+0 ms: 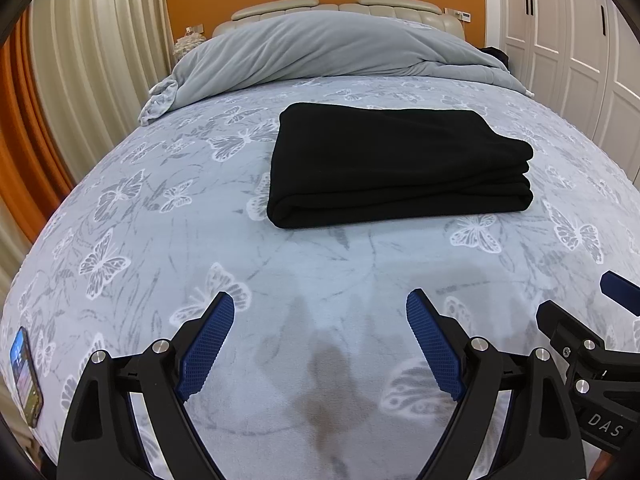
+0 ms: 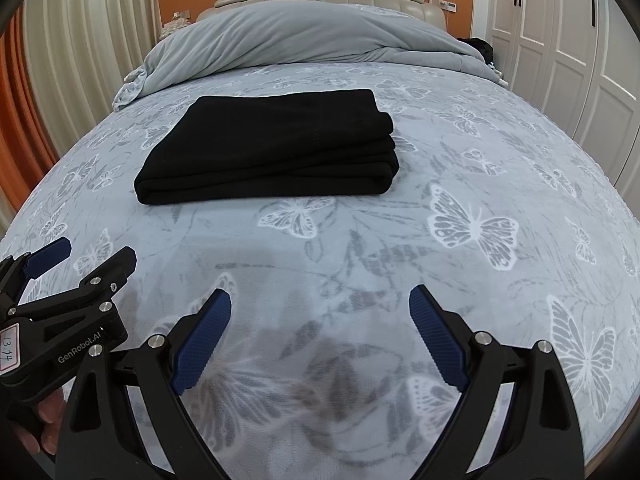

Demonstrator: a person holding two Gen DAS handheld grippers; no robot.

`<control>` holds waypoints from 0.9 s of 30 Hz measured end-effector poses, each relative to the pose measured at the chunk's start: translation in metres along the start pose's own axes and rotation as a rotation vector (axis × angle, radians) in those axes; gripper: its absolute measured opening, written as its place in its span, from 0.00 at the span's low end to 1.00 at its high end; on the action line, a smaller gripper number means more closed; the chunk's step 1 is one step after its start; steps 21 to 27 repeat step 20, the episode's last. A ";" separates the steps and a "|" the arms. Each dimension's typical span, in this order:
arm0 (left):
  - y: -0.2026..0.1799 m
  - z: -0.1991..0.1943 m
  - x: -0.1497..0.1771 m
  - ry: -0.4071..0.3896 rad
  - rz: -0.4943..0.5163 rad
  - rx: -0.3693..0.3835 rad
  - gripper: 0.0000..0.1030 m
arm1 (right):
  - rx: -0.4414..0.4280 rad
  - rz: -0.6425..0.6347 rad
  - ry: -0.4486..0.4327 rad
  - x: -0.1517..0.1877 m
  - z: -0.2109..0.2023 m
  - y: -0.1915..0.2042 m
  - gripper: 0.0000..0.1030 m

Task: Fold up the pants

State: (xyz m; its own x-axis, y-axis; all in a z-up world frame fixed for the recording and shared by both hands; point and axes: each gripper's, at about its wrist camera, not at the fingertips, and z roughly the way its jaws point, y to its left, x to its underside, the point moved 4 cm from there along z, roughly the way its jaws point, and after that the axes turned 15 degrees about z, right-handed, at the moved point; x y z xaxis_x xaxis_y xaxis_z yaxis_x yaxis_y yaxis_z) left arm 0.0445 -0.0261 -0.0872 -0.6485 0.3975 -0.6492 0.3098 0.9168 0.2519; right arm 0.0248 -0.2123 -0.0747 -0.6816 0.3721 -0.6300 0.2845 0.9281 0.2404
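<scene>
The black pants (image 1: 396,164) lie folded into a flat stacked rectangle on the butterfly-print bed cover (image 1: 168,240). They also show in the right wrist view (image 2: 272,148), left of centre. My left gripper (image 1: 320,308) is open and empty, held over the near part of the bed, well short of the pants. My right gripper (image 2: 320,300) is open and empty too, beside the left one, also short of the pants. The right gripper's fingers (image 1: 620,290) show at the right edge of the left wrist view; the left gripper's fingers (image 2: 52,256) show at the left edge of the right wrist view.
A grey duvet (image 1: 320,48) is bunched at the head of the bed before a beige headboard (image 1: 340,8). A phone (image 1: 26,376) lies at the bed's near left edge. Curtains (image 1: 100,40) hang left; white wardrobe doors (image 1: 580,40) stand right.
</scene>
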 end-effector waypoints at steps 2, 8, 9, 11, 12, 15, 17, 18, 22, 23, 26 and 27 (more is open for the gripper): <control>0.000 0.000 0.000 0.000 0.002 0.001 0.83 | 0.001 0.002 -0.001 0.000 0.000 0.000 0.86; 0.000 -0.001 0.000 -0.005 -0.005 -0.007 0.83 | 0.000 0.001 0.000 0.000 0.000 -0.001 0.86; 0.001 -0.002 0.000 -0.009 -0.007 -0.004 0.83 | 0.000 0.000 -0.001 0.000 0.000 0.000 0.86; 0.001 -0.003 0.000 -0.018 -0.010 0.003 0.83 | 0.000 0.001 0.001 0.000 0.000 0.000 0.86; 0.002 -0.003 0.000 -0.019 -0.007 0.002 0.83 | 0.001 0.002 0.001 0.000 0.000 -0.001 0.86; 0.002 -0.003 0.000 -0.015 -0.004 0.001 0.83 | 0.001 0.000 0.000 0.000 0.000 -0.001 0.86; 0.002 -0.002 -0.001 -0.012 -0.005 0.008 0.83 | 0.000 0.000 0.000 0.000 0.000 -0.002 0.86; 0.002 -0.003 -0.001 -0.012 -0.005 0.007 0.83 | 0.000 0.001 0.000 0.001 0.001 -0.002 0.86; 0.003 -0.002 -0.001 -0.013 -0.002 0.008 0.83 | 0.000 0.002 0.001 0.001 0.001 -0.003 0.86; 0.003 -0.002 -0.001 -0.013 -0.002 0.008 0.83 | 0.000 0.002 0.001 0.001 0.001 -0.003 0.86; 0.003 -0.002 -0.001 -0.013 -0.002 0.008 0.83 | 0.000 0.002 0.001 0.001 0.001 -0.003 0.86; 0.003 -0.002 -0.001 -0.013 -0.002 0.008 0.83 | 0.000 0.002 0.001 0.001 0.001 -0.003 0.86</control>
